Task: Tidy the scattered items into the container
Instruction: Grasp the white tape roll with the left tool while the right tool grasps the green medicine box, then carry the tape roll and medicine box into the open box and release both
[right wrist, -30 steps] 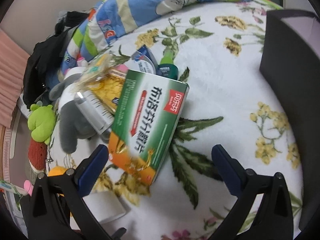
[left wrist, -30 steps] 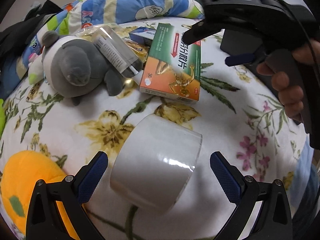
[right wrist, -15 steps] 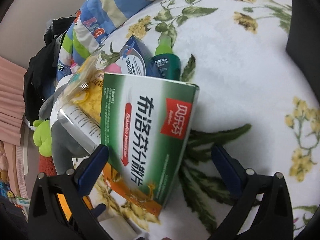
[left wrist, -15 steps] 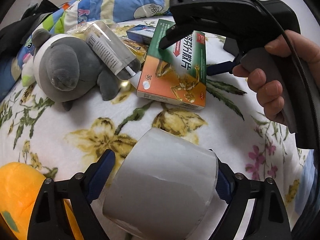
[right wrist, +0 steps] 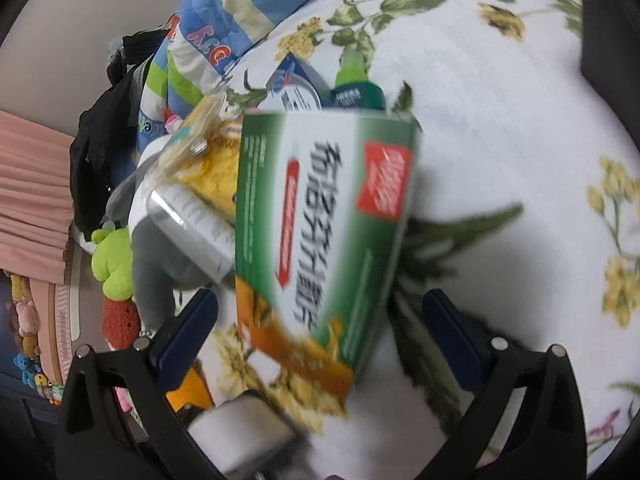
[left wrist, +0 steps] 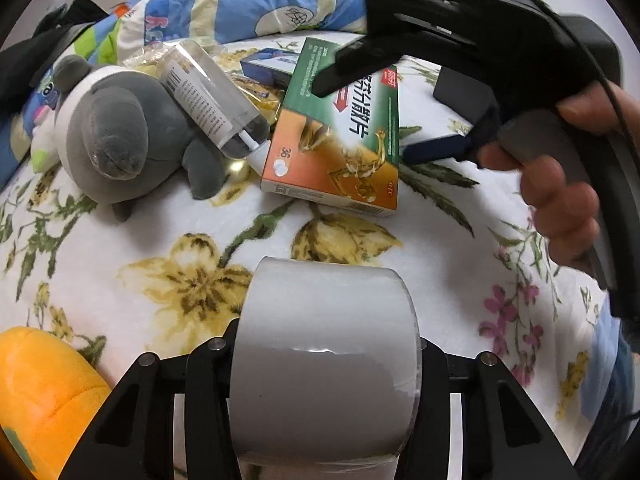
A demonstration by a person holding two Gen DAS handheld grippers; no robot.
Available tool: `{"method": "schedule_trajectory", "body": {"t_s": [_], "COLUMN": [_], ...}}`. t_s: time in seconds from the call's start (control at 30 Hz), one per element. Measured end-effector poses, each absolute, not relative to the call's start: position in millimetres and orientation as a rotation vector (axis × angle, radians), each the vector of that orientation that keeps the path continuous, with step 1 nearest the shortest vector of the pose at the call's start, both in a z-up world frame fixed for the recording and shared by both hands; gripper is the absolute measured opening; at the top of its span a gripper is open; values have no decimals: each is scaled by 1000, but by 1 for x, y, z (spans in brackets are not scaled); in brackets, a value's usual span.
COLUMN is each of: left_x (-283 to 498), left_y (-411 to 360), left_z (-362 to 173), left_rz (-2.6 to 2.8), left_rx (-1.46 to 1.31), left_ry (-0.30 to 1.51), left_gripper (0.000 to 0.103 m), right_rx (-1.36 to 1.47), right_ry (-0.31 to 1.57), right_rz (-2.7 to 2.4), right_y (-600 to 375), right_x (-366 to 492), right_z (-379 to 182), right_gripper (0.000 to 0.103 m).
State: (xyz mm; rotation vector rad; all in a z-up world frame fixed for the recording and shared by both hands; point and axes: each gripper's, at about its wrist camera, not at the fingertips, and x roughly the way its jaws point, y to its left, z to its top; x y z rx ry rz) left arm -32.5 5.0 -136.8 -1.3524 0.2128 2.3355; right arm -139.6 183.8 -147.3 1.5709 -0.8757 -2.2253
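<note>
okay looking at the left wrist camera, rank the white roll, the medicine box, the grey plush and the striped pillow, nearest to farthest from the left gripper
1. white roll, between the closing jaws of the left gripper
2. medicine box, ahead, slightly right
3. grey plush, ahead left, about as far; too close to call
4. striped pillow, at the back

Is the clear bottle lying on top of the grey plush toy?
Yes, the clear bottle lies tilted across the grey plush toy.

2 close wrist fisheyes angled down, sharing medicine box [left wrist: 338, 148], right view perhaps blurred
</note>
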Motion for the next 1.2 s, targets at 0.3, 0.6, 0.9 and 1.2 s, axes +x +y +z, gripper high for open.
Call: {"method": "schedule_trajectory", "body": {"t_s": [0.3,0.6,0.9,1.2], "left_x": [-32,-27,-26,-26], "left_y": [-2,-5,3,3], "left_z": [-125,-107,-101,-100], "left_rz": [2338,2350,2350,2361], "left_rx": [-1320,-1276,-1261,-1265], "left_ry": [209,176,193,179], "left_gripper": [47,46,46,46], "right_rx": [1570,1535,1536,1417], "right_ry": [-876,-998,-763,-763], "right_rz": [-2212,-2161,-2213,-2232], "right_y": [189,188,165,175], "right_x": [-134,-152,-157,-149], "right_z": [-147,-163,-146,-127], "right_gripper": [102,103,59,28]}}
